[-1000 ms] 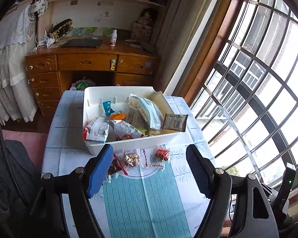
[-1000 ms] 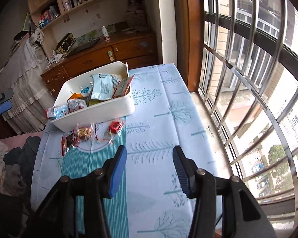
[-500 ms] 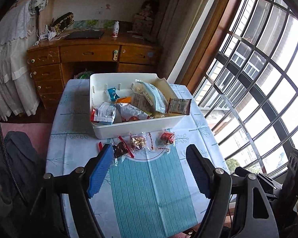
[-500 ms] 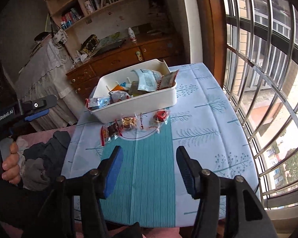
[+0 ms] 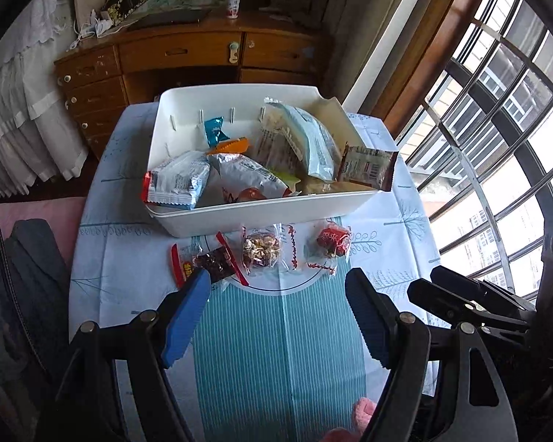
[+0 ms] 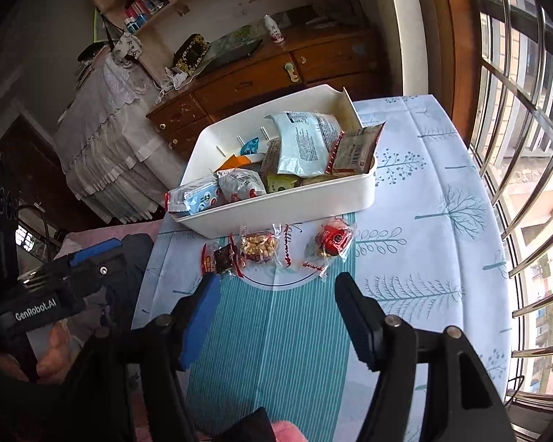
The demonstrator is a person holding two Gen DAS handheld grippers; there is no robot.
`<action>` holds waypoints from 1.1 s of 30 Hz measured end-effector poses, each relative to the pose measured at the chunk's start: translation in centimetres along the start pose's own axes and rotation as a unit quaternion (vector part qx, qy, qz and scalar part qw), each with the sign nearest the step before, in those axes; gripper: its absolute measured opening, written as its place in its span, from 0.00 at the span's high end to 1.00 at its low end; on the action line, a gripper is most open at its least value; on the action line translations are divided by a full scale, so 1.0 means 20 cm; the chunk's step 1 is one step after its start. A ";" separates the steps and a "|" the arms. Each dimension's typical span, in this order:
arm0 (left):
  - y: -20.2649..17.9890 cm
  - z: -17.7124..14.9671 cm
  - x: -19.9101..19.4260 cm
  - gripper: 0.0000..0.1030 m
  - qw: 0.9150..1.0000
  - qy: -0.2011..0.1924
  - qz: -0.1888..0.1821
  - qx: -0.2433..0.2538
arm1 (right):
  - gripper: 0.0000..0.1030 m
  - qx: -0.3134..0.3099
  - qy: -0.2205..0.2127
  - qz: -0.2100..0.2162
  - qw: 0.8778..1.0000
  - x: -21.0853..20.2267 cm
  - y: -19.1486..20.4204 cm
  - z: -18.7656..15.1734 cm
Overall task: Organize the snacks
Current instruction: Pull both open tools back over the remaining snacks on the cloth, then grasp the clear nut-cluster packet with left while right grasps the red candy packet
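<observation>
White plastic is the landmark here: a shallow rectangular bin is sitting on a table draped in a pale blue cloth printed with trees, with a teal striped panel running down its middle. Beyond the bin, a wooden desk with drawers is standing against the far wall, and tall barred windows are curving along the side of the bin nearest its brown packet.

Snack packets are filling the bin. A large pale blue bag is leaning near the bin's window-side end, a brown wrapper is poking over that corner, and a silver-and-red packet is hanging over the opposite corner.

Just in front of the bin, three small wrapped snacks are lying in a row on the cloth: a dark one with red edges, a clear bag of nutty pieces, and a red sweet, all apart from one another.

Nearer than those snacks, the left gripper is hovering above the striped panel, its blue-padded fingers spread wide and holding nothing. The right gripper is hanging likewise, fingers apart and empty.
</observation>
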State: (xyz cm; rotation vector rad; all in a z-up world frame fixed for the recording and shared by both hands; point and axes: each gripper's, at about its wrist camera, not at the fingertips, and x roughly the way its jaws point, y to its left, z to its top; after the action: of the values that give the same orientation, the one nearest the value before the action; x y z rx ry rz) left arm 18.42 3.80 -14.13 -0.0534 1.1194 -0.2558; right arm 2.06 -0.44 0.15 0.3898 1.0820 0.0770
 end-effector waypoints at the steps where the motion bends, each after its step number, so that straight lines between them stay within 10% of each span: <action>1: -0.01 0.01 0.05 0.28 1.000 0.012 0.005 -0.003 | 0.37 0.003 0.009 0.003 1.000 0.03 -0.02 0.01; 15: 0.00 0.10 0.62 0.19 0.986 0.145 0.059 -0.054 | 0.37 0.085 0.113 0.036 0.989 0.42 -0.29 0.04; 33: -0.02 0.18 1.07 0.19 0.963 0.211 0.163 -0.034 | 0.42 0.091 0.131 0.033 0.987 0.75 -0.41 0.14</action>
State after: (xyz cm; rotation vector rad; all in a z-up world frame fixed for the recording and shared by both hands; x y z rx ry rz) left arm 30.29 -1.77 -31.42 0.1298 1.5405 0.0731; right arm 10.54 -5.13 -14.19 0.5921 1.3406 0.0910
